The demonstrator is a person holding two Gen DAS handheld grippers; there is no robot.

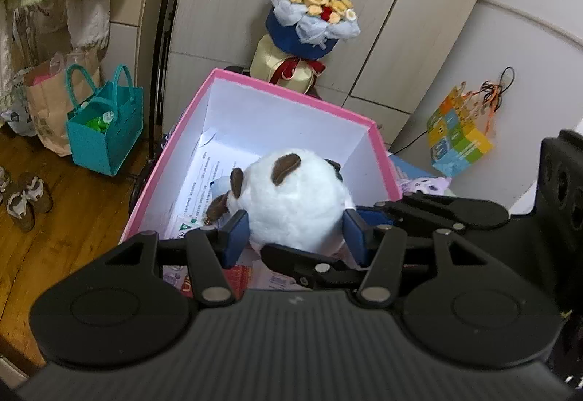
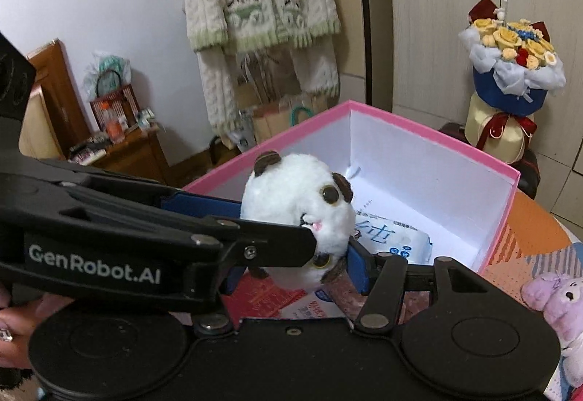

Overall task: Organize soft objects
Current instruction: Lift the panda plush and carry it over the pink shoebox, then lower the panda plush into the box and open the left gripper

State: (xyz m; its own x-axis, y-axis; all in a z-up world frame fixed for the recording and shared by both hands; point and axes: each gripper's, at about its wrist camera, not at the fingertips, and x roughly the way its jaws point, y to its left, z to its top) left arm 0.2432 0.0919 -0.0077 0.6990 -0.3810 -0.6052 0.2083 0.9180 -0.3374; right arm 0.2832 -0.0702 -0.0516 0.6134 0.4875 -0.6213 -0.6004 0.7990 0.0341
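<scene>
A white round plush toy [image 1: 295, 204] with brown ears is held over the open pink box [image 1: 291, 96] with white inside walls. Both grippers close on it. My left gripper [image 1: 295, 237] presses its blue pads [image 1: 237, 237] on the toy's two sides. My right gripper [image 2: 291, 266] also clamps the toy [image 2: 295, 204] from below, crossing the left gripper's fingers [image 2: 204, 204]. The box [image 2: 419, 124] holds papers and a white tissue pack [image 2: 393, 240]. A purple plush [image 2: 561, 306] lies outside the box at the right.
A flower bouquet [image 1: 309, 7] stands behind the box by the wardrobe. A teal bag [image 1: 105, 131] and paper bag sit on the wooden floor at left, with shoes [image 1: 25, 197]. A colourful gift bag [image 1: 459, 135] hangs at right. A knitted cardigan [image 2: 255, 0] hangs on the wall.
</scene>
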